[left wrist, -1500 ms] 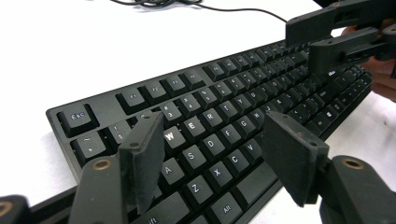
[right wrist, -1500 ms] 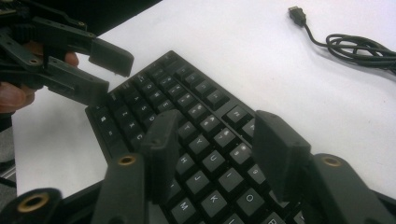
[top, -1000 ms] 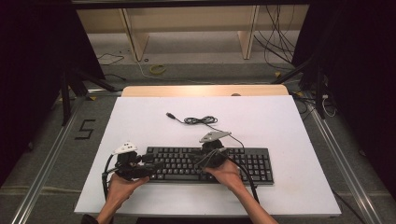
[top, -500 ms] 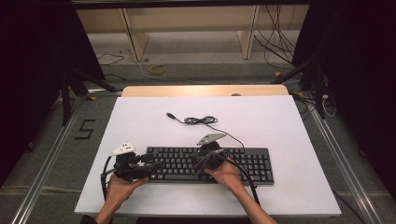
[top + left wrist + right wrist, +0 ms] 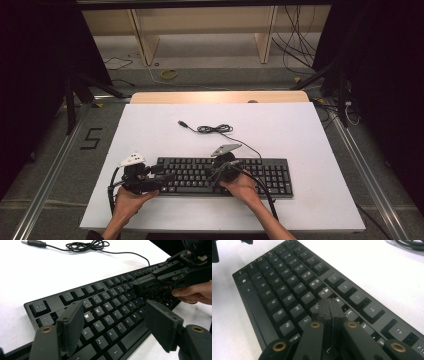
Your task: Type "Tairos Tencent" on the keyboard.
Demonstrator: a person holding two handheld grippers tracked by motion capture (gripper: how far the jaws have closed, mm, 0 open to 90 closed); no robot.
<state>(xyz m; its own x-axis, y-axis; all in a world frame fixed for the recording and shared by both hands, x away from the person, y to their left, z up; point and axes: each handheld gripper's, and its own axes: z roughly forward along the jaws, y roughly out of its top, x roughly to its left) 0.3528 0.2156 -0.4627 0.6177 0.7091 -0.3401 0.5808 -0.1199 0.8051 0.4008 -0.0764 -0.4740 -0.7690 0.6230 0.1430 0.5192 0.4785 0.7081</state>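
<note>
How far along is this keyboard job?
Done: the keyboard lies flat on the white table, its USB cable unplugged. In hand: the right gripper, shut, points at the keys around U and I; the left gripper hovers open. How many keys remain is unclear.

A white worktop (image 5: 300, 130) fills the middle of the high view, with a strip of pale wood (image 5: 220, 97) showing along its 12 o'clock edge. Past that edge, a light wooden shelf unit (image 5: 200, 30) stands on a grey floor (image 5: 210, 75) where loose dark cables (image 5: 295, 45) trail at 1 o'clock and a small yellow-green ring (image 5: 168, 74) lies at 11 o'clock. Metal rails (image 5: 47, 170) run along the floor at 9 and 3 o'clock, a black "5" (image 5: 91, 138) is marked on the floor at 9 o'clock, and both sides of the room fall into darkness.
</note>
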